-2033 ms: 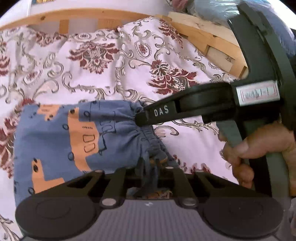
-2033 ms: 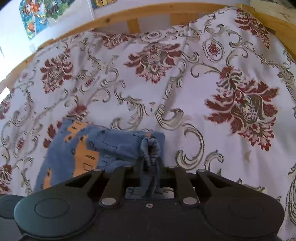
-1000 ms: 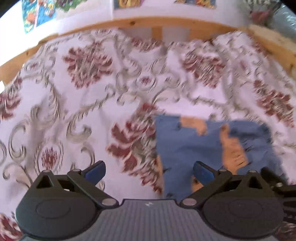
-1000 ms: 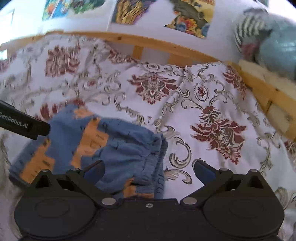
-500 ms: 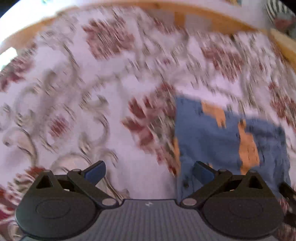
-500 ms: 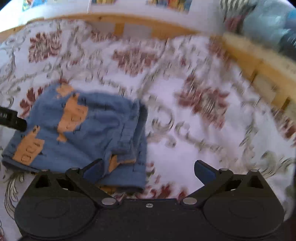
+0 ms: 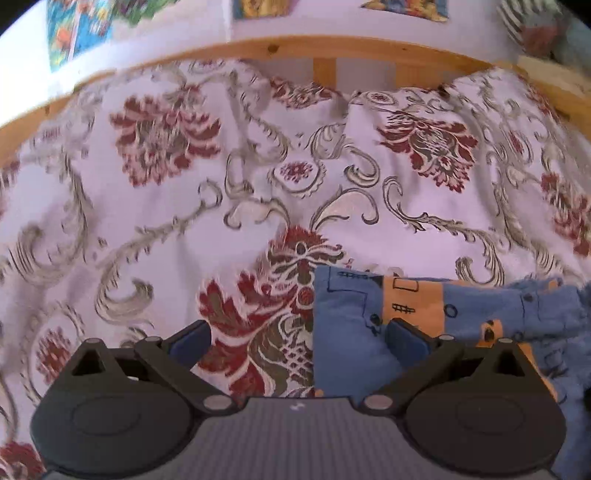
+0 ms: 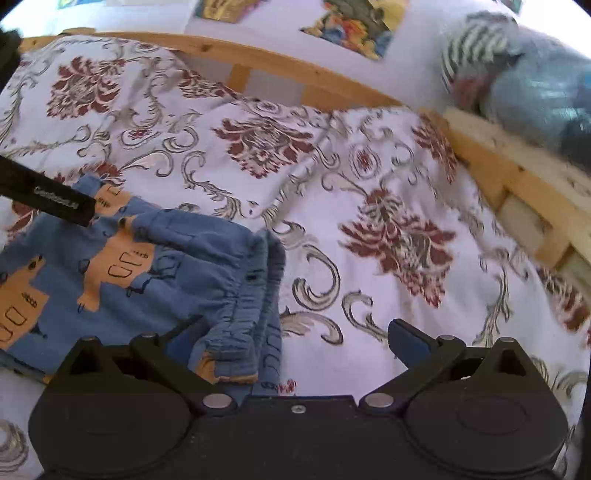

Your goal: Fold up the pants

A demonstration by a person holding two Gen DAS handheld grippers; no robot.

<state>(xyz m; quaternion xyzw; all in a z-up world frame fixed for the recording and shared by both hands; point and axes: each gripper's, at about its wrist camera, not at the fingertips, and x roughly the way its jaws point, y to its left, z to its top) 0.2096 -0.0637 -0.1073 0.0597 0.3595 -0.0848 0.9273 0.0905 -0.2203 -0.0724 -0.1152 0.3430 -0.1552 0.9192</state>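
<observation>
Left gripper (image 7: pixel 299 341): jaws spread wide, nothing between the blue pads (image 7: pixel 190 341). Hovering low over bedspread (image 7: pixel 155 236); right pad overlapping the left edge of the pants (image 7: pixel 347 332) in view, contact not determinable.

Right gripper (image 8: pixel 295 341): jaws likewise wide apart, holding nothing. Left pad above the gathered waistband (image 8: pixel 236 295), right pad over bare bedspread (image 8: pixel 369 166).

Pants (image 8: pixel 155 266): blue with orange vehicle print, lying folded into a compact rectangle on the bedspread. Waistband end bunched and layered, facing the right gripper; a small corner of orange lining showing at the near edge. In right wrist view, a dark finger of the left gripper (image 8: pixel 55 201) seen at the far left, over the far corner of the pants.

Bedspread: white ground, dark red floral medallions, grey scrolls; some creases near the far edge.

Beyond: wooden bed frame (image 7: pixel 332 50) along the far side and running down the right side (image 8: pixel 509 177). White wall behind with colourful posters (image 8: pixel 354 26). Striped and pale blue bundle (image 8: pixel 517 62) past the frame at upper right, blurred, not identifiable.
</observation>
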